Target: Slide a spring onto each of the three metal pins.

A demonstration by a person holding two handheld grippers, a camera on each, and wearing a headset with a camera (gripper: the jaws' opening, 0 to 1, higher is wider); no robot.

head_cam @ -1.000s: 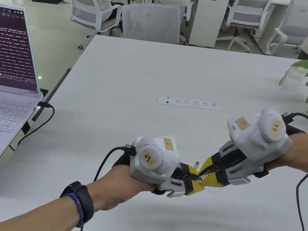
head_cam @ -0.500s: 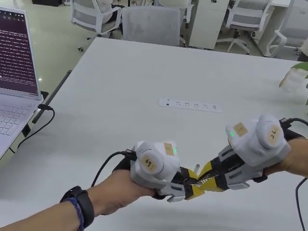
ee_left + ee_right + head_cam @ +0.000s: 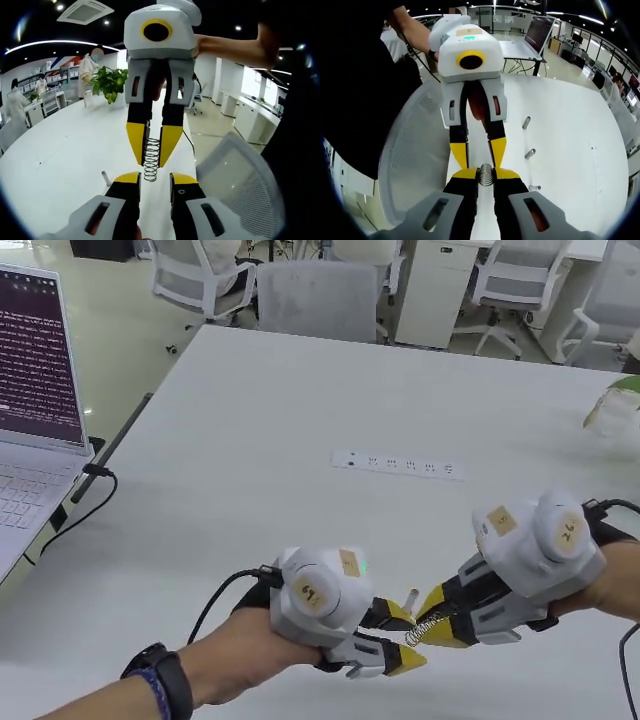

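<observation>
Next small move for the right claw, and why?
Probably swing the right claw sideways to the nearest pin and line the spring up over it. That claw grips the spring, the pin sits off to one side on the table, and the left claw is open, holding nothing.

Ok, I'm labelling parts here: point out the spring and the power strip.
Spring (image 3: 151, 159): left gripper view, middle coils.
Power strip (image 3: 398, 464): head view, middle of its top face.

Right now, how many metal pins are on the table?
3, in the right gripper view, in a row: far pin, middle pin, near pin. Others may be hidden.
</observation>
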